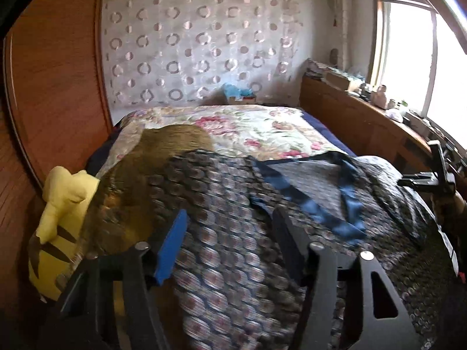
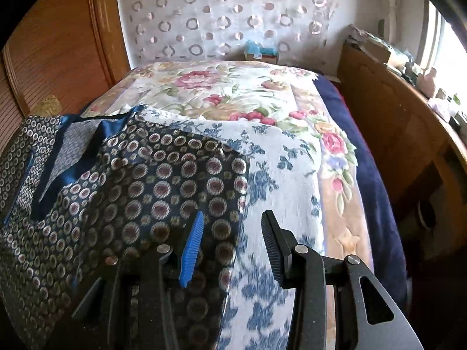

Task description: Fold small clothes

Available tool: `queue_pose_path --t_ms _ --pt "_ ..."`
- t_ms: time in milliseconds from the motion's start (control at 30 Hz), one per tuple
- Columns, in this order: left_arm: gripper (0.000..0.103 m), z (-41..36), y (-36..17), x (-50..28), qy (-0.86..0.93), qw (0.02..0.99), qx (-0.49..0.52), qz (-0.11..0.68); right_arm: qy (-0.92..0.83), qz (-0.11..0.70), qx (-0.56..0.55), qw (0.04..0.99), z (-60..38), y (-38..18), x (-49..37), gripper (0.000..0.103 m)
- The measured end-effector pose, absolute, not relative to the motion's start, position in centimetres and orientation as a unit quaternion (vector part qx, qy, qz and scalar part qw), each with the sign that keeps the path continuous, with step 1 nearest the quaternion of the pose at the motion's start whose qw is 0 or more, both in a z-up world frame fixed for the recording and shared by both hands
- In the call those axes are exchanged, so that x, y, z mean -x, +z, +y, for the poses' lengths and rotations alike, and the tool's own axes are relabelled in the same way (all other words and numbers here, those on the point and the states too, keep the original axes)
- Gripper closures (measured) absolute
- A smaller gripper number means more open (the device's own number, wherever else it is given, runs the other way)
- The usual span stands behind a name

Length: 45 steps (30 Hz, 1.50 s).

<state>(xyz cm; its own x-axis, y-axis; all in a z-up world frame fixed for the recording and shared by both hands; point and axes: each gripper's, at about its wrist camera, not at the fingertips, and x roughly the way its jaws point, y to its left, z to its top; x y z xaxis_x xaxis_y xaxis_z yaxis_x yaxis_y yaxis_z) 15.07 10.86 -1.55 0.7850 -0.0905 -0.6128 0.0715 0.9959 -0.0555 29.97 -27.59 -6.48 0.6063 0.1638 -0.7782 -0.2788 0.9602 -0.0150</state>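
Observation:
A dark blue garment with a circle pattern and plain blue neck trim (image 1: 233, 204) lies spread on the bed; it also shows in the right wrist view (image 2: 131, 180). My left gripper (image 1: 230, 224) is open, hovering just above the garment's left part with cloth showing between its jaws. My right gripper (image 2: 230, 227) is open over the garment's right edge, where it meets a white cloth with blue flowers (image 2: 277, 175). The right gripper also shows at the right edge of the left wrist view (image 1: 429, 175).
A floral bedspread (image 2: 233, 93) covers the bed. A yellow plush toy (image 1: 58, 218) and a brown-gold cushion (image 1: 146, 175) lie at the bed's left side. A wooden wardrobe (image 1: 52, 87) stands left; a wooden ledge with clutter (image 1: 364, 102) runs along the right under the window.

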Motion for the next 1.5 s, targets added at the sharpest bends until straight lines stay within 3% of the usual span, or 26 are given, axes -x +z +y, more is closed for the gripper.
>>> queue_pose_path --t_ms 300,733,800,833,867,933,1000,1500 --pt "0.048 14.6 -2.9 -20.5 -0.011 0.928 0.01 0.371 0.13 0.427 0.072 0.892 -27.9 -7.6 -32.0 0.06" --pt "0.048 15.6 -4.8 -22.1 -0.035 0.91 0.047 0.41 0.136 0.42 0.077 0.894 -28.1 -7.7 -31.6 0.06" --pt "0.062 15.3 -4.8 -22.1 -0.045 0.909 0.054 0.41 0.144 0.427 0.081 0.889 -28.0 -7.6 -31.9 0.064" --pt "0.07 15.3 -4.7 -22.1 -0.046 0.909 0.054 0.411 0.152 0.432 0.081 0.885 -27.9 -7.5 -32.0 0.076" --pt "0.073 15.1 -4.6 -21.9 -0.046 0.91 0.051 0.408 0.159 0.436 0.083 0.882 -27.7 -7.3 -32.2 0.079" --pt "0.091 14.8 -4.3 -21.7 -0.048 0.914 0.045 0.401 0.166 0.44 0.088 0.878 -27.4 -7.3 -32.4 0.091" --pt "0.098 14.6 -4.0 -21.5 -0.052 0.916 0.04 0.395 0.175 0.442 0.087 0.875 -27.4 -7.1 -32.5 0.097" --pt "0.101 12.7 2.0 -18.5 -0.045 0.956 0.012 0.291 0.082 0.349 0.108 0.927 -27.9 -2.3 -29.1 0.102"
